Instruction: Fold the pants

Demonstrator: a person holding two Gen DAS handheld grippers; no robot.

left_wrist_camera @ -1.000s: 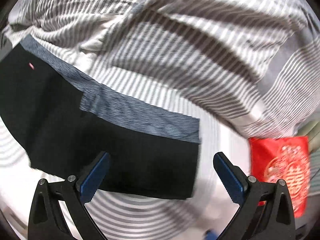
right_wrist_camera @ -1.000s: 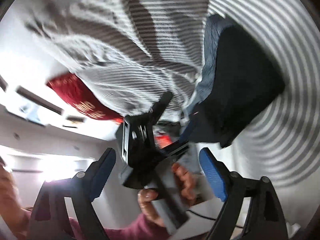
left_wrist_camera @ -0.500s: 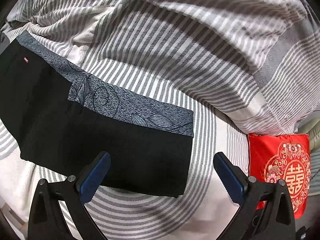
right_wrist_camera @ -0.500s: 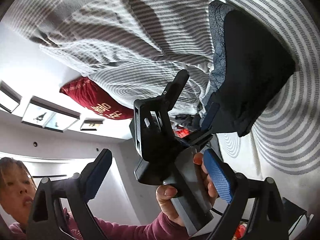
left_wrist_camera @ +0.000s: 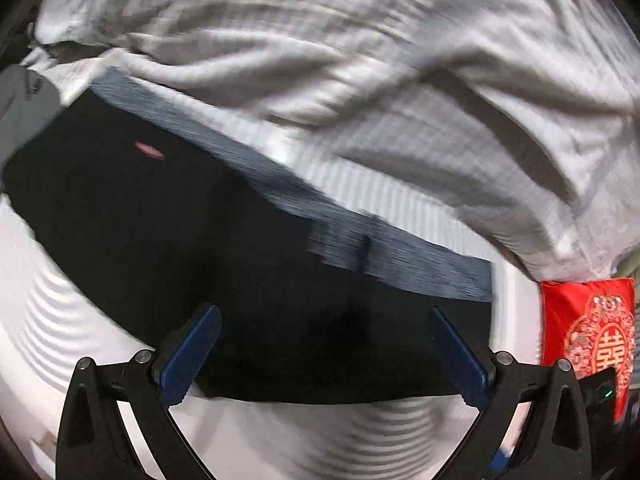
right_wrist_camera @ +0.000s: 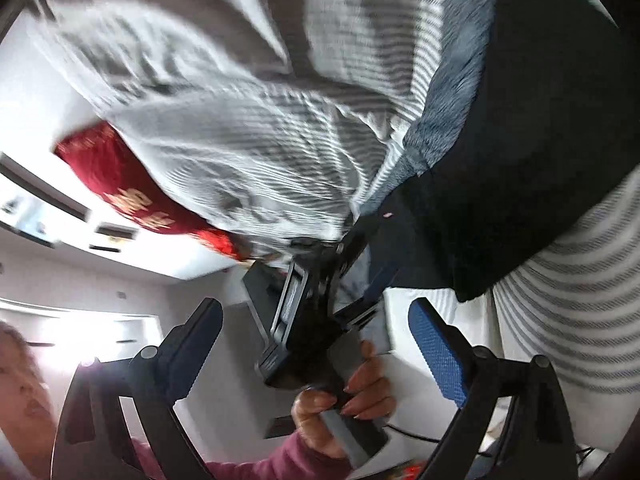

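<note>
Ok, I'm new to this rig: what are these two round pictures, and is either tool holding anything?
There is no robot arm here. A person holds a two-finger gripper in each hand, and a fisheye camera on each looks out along its fingers.

The left wrist view looks down on a bed. The left gripper is open over the black pants, which lie flat on the striped sheet, grey waistband on the far side. A rumpled duvet lies beyond, and a red cushion at the right.

The right wrist view looks across the bed. The right gripper has just been opening, with nothing between its jaws. Ahead you see the person's hand holding the left gripper by the pants.

Neither gripper holds anything.
</note>
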